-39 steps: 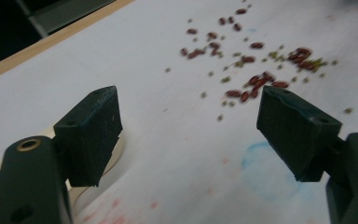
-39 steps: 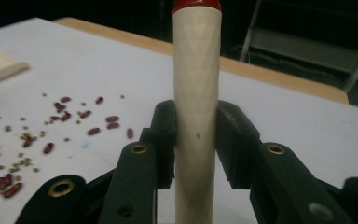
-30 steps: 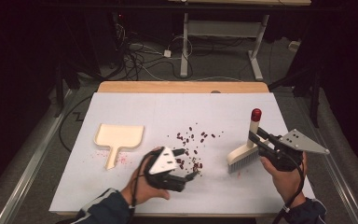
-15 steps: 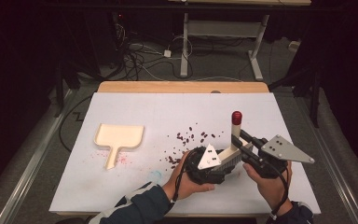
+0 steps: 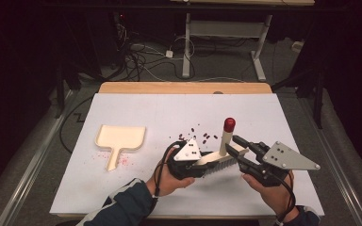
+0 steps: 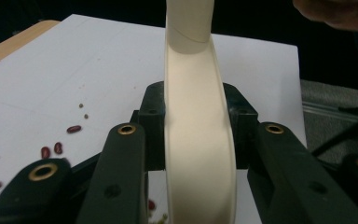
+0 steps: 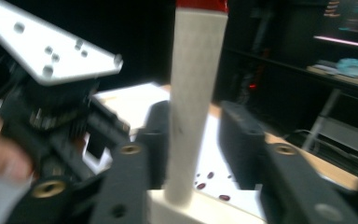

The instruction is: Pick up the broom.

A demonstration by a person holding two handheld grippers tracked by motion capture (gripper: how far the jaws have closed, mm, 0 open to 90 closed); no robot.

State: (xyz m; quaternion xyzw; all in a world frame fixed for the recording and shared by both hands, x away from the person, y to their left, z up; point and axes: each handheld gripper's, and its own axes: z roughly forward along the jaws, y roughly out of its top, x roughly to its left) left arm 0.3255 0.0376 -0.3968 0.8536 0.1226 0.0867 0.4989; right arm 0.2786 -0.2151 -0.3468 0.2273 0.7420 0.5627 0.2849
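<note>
A cream brush (image 5: 214, 160) with a red-tipped handle (image 5: 225, 136) is held just above the white table sheet (image 5: 136, 110), handle upright. My left gripper (image 5: 207, 165) has just closed and is shut on the brush head (image 6: 198, 154), both pads pressing its sides. My right gripper (image 5: 234, 147) has its jaws on either side of the handle (image 7: 193, 93); they have just been opening, and a gap shows on one side. Red beans (image 5: 202, 136) lie scattered behind the brush. A cream dustpan (image 5: 120, 137) lies at the left.
Several beans (image 6: 58, 149) lie on the sheet left of my left jaws. A wooden strip (image 5: 184, 88) edges the table's far side. Cables (image 5: 141, 56) and a desk frame (image 5: 259, 52) stand on the floor beyond. Both hands work near the front edge.
The right hand carried the brush left toward the beans. The left hand moved right and closed its jaws on the brush head. The right jaws have loosened around the handle.
</note>
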